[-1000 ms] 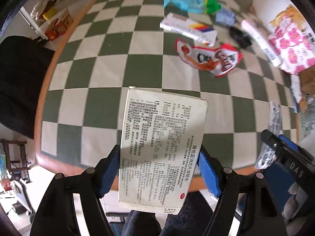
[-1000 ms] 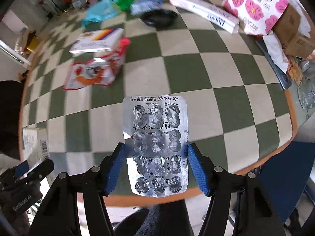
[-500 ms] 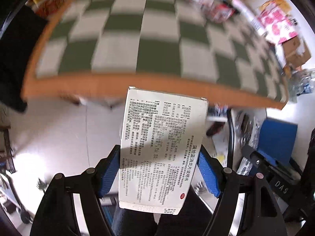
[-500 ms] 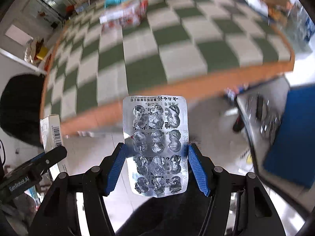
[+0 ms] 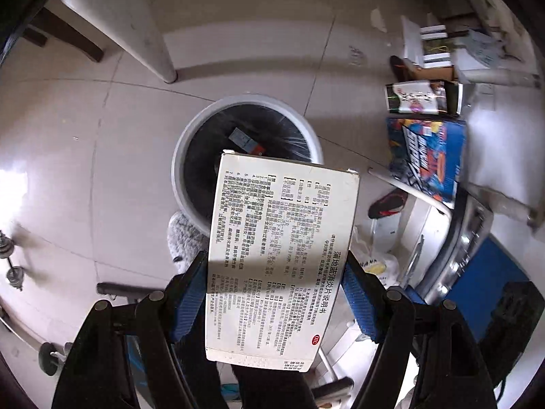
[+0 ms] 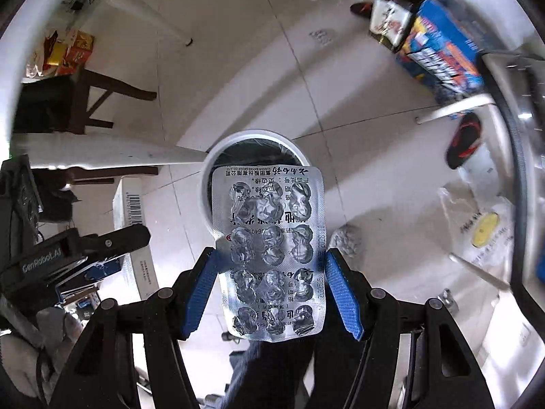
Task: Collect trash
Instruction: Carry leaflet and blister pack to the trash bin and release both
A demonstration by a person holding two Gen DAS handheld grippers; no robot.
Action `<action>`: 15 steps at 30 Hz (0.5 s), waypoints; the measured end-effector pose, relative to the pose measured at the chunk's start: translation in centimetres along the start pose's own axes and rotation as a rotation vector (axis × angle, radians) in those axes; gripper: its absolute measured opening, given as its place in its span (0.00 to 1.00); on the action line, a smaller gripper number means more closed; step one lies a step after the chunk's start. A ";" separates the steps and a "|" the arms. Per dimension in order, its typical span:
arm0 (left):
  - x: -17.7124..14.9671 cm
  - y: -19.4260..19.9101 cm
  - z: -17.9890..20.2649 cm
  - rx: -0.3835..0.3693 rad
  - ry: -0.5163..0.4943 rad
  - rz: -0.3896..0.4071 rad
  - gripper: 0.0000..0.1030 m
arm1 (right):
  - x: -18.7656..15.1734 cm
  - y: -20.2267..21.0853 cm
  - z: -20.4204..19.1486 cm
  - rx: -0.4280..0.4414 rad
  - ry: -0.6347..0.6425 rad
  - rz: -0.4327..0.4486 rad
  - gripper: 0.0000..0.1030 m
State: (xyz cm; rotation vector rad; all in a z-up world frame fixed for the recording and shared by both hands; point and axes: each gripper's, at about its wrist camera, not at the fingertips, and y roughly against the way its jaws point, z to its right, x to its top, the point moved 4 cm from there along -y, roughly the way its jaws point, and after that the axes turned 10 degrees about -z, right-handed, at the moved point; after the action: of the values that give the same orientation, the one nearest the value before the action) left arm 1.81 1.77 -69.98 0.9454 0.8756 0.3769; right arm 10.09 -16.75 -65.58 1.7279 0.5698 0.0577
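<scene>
My left gripper (image 5: 277,293) is shut on a white medicine box (image 5: 281,255) printed with small text. It holds the box above the near edge of a round grey trash bin (image 5: 184,156) lined with a black bag; some trash lies inside. My right gripper (image 6: 272,283) is shut on an empty silver blister pack (image 6: 269,252), held over the same bin (image 6: 218,151). The left gripper with the box (image 6: 131,204) shows at the left of the right wrist view.
The bin stands on a pale tiled floor. A white table leg (image 5: 143,41) rises behind it. Colourful boxes (image 5: 425,150) and a red and black shoe (image 5: 388,204) lie to the right. A dark chair (image 6: 68,102) stands at the left.
Both grippers swung away from the checkered table down toward the floor. The trash bin is now under the box and the blister pack. Both grips are unchanged.
</scene>
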 end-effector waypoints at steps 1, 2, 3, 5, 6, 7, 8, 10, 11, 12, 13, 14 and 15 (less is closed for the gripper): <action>0.8 -1.3 -0.3 -0.001 0.001 -0.010 0.71 | 0.7 -1.8 0.4 -0.003 0.006 -0.002 0.64; 1.4 -2.4 -0.8 -0.001 -0.001 -0.021 0.71 | 1.2 -3.4 0.8 -0.006 0.005 -0.008 0.64; 2.2 -3.6 -1.2 -0.001 0.001 -0.035 0.71 | 1.8 -5.2 1.3 -0.002 -0.005 -0.018 0.64; 2.6 -4.7 -2.2 -0.008 0.005 -0.052 0.72 | 2.6 -7.9 2.0 0.000 -0.019 -0.039 0.64; 2.9 -5.1 -2.6 -0.010 0.004 -0.059 0.72 | 2.9 -9.0 2.3 0.005 -0.023 -0.048 0.64; 3.1 -5.3 -3.0 -0.008 0.004 -0.061 0.73 | 3.1 -9.8 2.3 0.008 -0.023 -0.054 0.64; 3.2 -5.4 -3.5 -0.008 0.005 -0.061 0.79 | 3.4 -10.6 2.3 0.008 -0.020 -0.060 0.64; 3.5 -5.5 -4.1 -0.028 0.020 -0.061 0.97 | 3.8 -12.2 2.3 0.026 -0.013 -0.079 0.65; 3.6 -5.3 -4.4 -0.026 0.025 -0.058 0.99 | 3.9 -12.7 2.3 0.041 -0.016 -0.089 0.65; 3.7 -5.3 -4.5 -0.019 0.028 -0.052 0.99 | 4.2 -13.1 2.4 0.053 -0.017 -0.097 0.65; 3.6 -5.0 -4.7 -0.005 0.029 -0.042 0.99 | 4.3 -13.5 2.4 0.064 -0.020 -0.108 0.67; 3.5 -4.7 -4.9 0.010 0.030 -0.032 0.99 | 4.3 -13.7 2.3 0.078 -0.023 -0.110 0.76; 3.4 -4.5 -5.1 0.022 0.031 -0.024 0.99 | 4.4 -13.9 2.2 0.092 -0.023 -0.113 0.81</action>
State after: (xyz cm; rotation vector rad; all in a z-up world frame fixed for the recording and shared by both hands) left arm -0.50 4.14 -76.78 0.9505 0.9204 0.3635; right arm 9.96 -15.23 -80.19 1.7797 0.6613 -0.0691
